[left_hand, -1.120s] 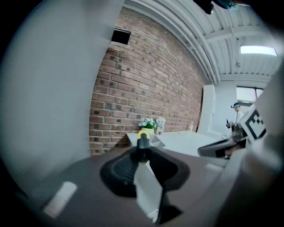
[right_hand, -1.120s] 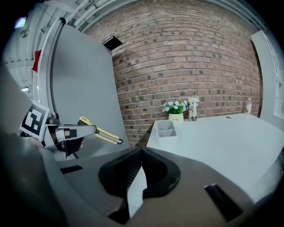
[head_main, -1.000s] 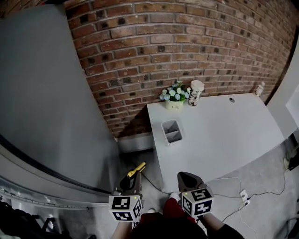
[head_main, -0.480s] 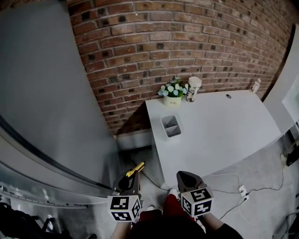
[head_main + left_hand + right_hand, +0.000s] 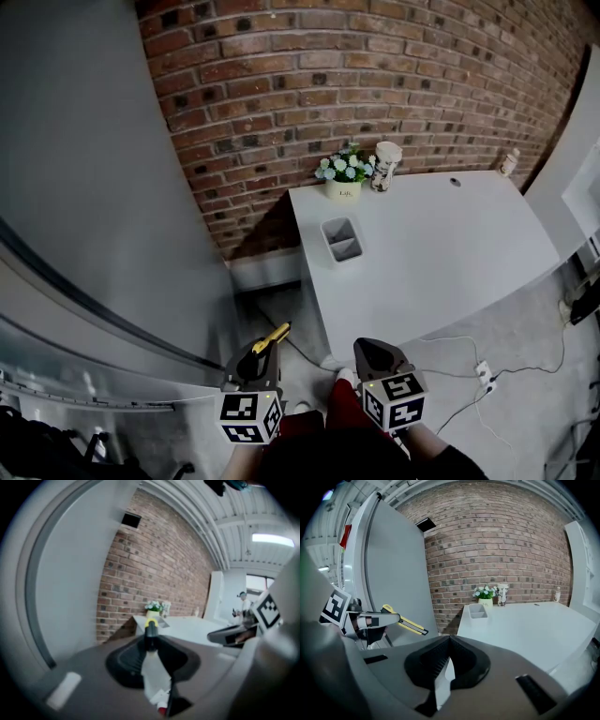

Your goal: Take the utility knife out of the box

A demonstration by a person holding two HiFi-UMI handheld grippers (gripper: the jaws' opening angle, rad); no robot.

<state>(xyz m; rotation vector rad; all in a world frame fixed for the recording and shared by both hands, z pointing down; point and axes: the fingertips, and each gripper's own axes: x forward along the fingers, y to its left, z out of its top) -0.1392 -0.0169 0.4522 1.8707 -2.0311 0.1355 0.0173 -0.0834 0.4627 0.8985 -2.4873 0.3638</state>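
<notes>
A yellow utility knife [image 5: 271, 338] sticks forward out of my left gripper [image 5: 259, 354], which is shut on its handle, low over the floor left of the table. In the left gripper view the knife [image 5: 150, 630] runs straight ahead between the jaws. The right gripper view shows the knife [image 5: 406, 622] from the side in the left gripper [image 5: 370, 619]. My right gripper [image 5: 364, 347] is beside it, jaws shut with nothing between them [image 5: 450, 639]. The grey two-compartment box [image 5: 342, 239] stands on the white table [image 5: 441, 253], far ahead of both grippers [image 5: 477, 611].
A flower pot [image 5: 342, 179], a pale figurine [image 5: 384, 164] and a small bottle [image 5: 507, 162] line the table's back edge by the brick wall [image 5: 309, 84]. A tall grey panel [image 5: 84, 187] stands at the left. Cables and a power strip [image 5: 483, 370] lie on the floor.
Both grippers have drifted a little back from the table, which now sits higher in the head view. The knife stays held in the left gripper.
</notes>
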